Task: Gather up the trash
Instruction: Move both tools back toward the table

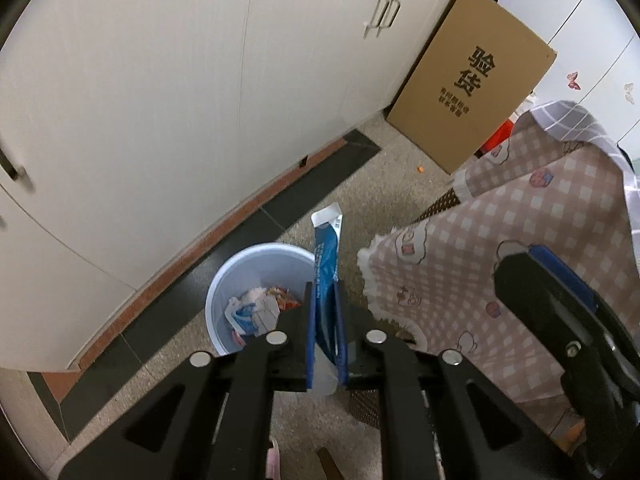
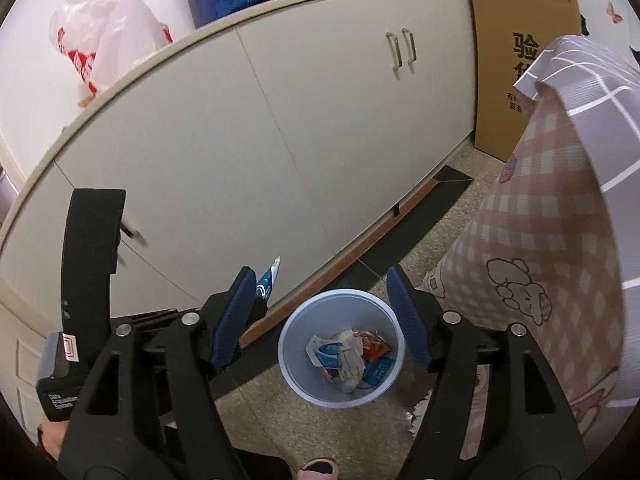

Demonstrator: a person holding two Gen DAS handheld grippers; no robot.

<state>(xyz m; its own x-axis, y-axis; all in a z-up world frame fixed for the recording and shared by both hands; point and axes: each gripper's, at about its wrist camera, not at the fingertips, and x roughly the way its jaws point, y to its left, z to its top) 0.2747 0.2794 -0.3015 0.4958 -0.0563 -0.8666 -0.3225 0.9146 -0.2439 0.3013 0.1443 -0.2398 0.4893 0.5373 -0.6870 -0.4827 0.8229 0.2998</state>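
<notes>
Above the blue bin (image 1: 224, 292), left gripper (image 1: 324, 312) jaws clamp a blue wrapper (image 1: 326, 256); centre it over the rim before release. Right gripper (image 2: 324, 312) jaws stand apart, empty.

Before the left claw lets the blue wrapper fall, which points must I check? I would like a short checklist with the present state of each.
1. Blue wrapper between the left claw pads: ok, it stands upright in the narrow gap.
2. Pads pressing the wrapper firmly: cannot tell.
3. Wrapper directly above the bin: not ok, in the left wrist view it hangs past the rim, on the tablecloth side.
4. Bin has room: ok, the trash inside covers only the bottom.
5. Right claw free: ok, open with nothing between its pads.
</notes>
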